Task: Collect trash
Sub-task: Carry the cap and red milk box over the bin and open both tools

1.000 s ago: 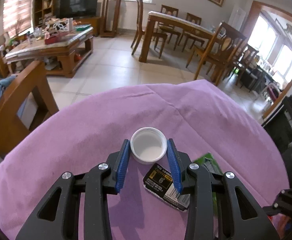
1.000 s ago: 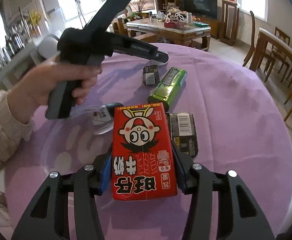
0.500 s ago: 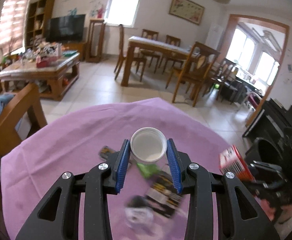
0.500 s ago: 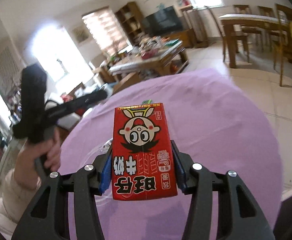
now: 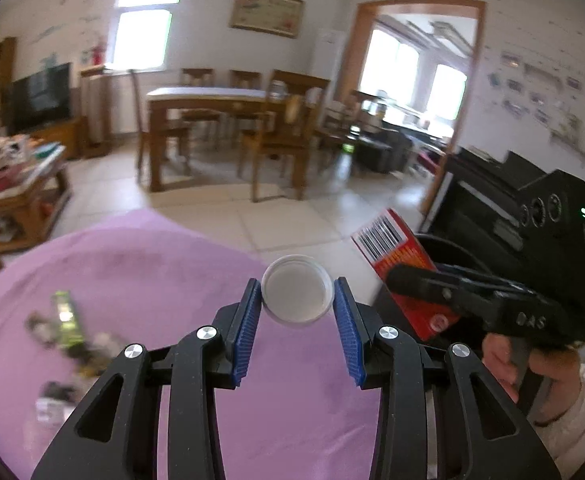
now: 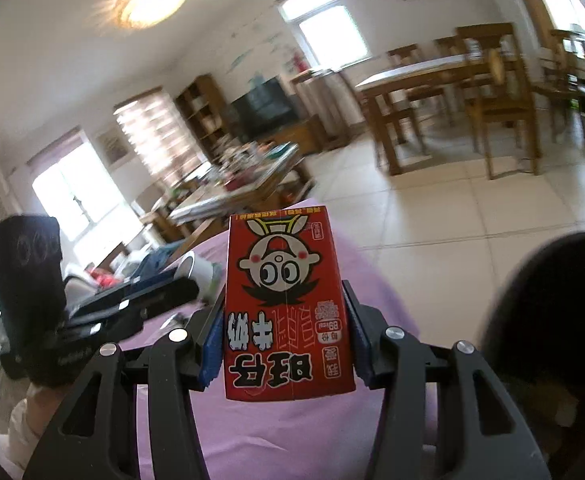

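My left gripper [image 5: 297, 300] is shut on a white plastic lid [image 5: 296, 294] and holds it above the right edge of the purple table [image 5: 140, 264]. My right gripper [image 6: 284, 312] is shut on a red milk carton [image 6: 286, 308] and holds it in the air. The carton also shows in the left wrist view [image 5: 402, 264], over a black bin [image 5: 448, 246] beside the table. The bin's dark rim fills the right of the right wrist view [image 6: 552, 320]. A green wrapper [image 5: 65, 316] and other blurred trash lie on the table at the left.
A black piano [image 5: 512, 216] stands behind the bin. Wooden dining table and chairs [image 5: 220, 120] stand across the tiled floor. A cluttered coffee table [image 5: 12, 184] is at the far left.
Both grippers have lifted off the table and swung right with the lid and the carton. The carton now hangs over the black bin.
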Motion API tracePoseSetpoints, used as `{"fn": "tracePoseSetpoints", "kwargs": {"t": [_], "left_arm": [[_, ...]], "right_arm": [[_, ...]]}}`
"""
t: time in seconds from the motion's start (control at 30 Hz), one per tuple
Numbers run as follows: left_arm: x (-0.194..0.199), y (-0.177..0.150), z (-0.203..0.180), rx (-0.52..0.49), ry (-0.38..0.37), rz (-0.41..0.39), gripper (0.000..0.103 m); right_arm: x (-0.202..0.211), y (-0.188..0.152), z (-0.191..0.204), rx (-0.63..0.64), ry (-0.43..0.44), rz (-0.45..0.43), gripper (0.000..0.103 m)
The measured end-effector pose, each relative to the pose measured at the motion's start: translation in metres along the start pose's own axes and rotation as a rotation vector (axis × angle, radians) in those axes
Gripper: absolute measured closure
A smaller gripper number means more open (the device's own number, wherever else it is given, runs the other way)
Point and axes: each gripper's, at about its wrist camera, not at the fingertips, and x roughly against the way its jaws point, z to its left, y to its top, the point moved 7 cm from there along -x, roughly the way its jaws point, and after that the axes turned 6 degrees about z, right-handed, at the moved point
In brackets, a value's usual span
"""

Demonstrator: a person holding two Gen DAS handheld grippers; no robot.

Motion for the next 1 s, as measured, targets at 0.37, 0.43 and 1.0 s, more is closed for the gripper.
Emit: {"fn": "tracePoseSetpoints", "kwargs": {"t": [0.37,0.43,1.0], "left_arm": [[-0.087,-0.007,-0.119,-0.036,-0.178,0.069,0.065],[-0.100,-0.008,-0.130,-0.041,-0.196,0.081,0.065],[-0.172,-0.026,-0.192,-0.142,-0.226,0.192,0.024]], "right_arm": [[0.066,-0.016,-0.113,-0.170,-0.167,-0.113,0.053],[0.074,-0.022,-0.125,-0.191,-0.185,-0.122,0.053],[0.101,-0.056,-0.183,-0.361,-0.245,-0.124,0.022]]}}
